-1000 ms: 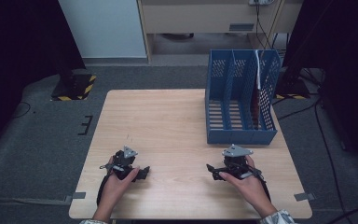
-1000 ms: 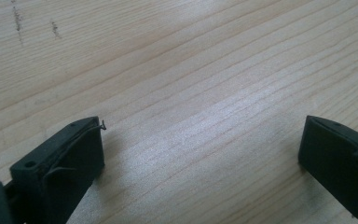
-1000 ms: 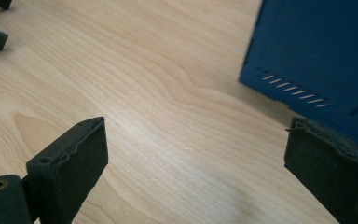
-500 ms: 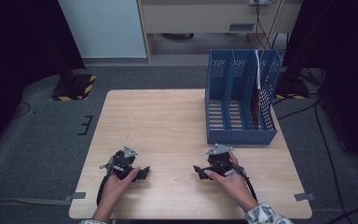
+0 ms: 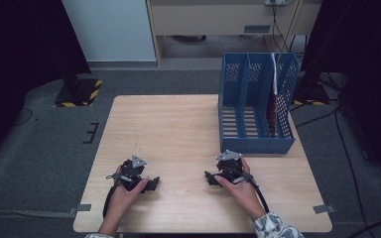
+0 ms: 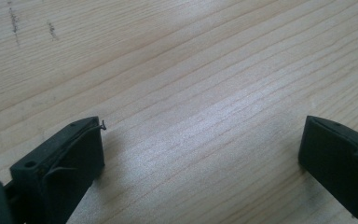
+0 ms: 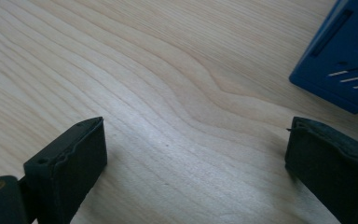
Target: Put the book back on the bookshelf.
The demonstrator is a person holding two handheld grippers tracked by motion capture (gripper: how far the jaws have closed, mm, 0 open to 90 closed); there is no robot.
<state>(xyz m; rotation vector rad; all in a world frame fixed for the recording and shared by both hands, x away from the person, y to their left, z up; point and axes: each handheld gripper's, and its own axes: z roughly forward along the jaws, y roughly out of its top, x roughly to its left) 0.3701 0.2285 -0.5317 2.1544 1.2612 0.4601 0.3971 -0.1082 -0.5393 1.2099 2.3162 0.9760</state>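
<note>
File rack: blue file rack with three slots, standing on the far right part of the table; nearest thing to the grippers, so the likely object of the work.
File rack contents: one dark, thin item with a pale edge stands upright in the rightmost slot; the other two slots look empty.
File rack corner: a blue corner shows at the upper right of the right gripper view, near that gripper but not touching it.
Right gripper: right gripper rests low on the table just in front of the file rack's near left corner, held in the person's right hand; jaws spread wide, nothing between them.
Left gripper: left gripper lies well to the left of the file rack, near the table's front edge, held in the left hand; jaws spread wide over bare wood, gripping nothing.
Reason for posture: both grippers appear parked low and empty, a ready stance before any reach.
Likely next need: the right one sits closer to the file rack, so it seems better placed to reach it.
Surroundings: grey floor around the table.
</note>
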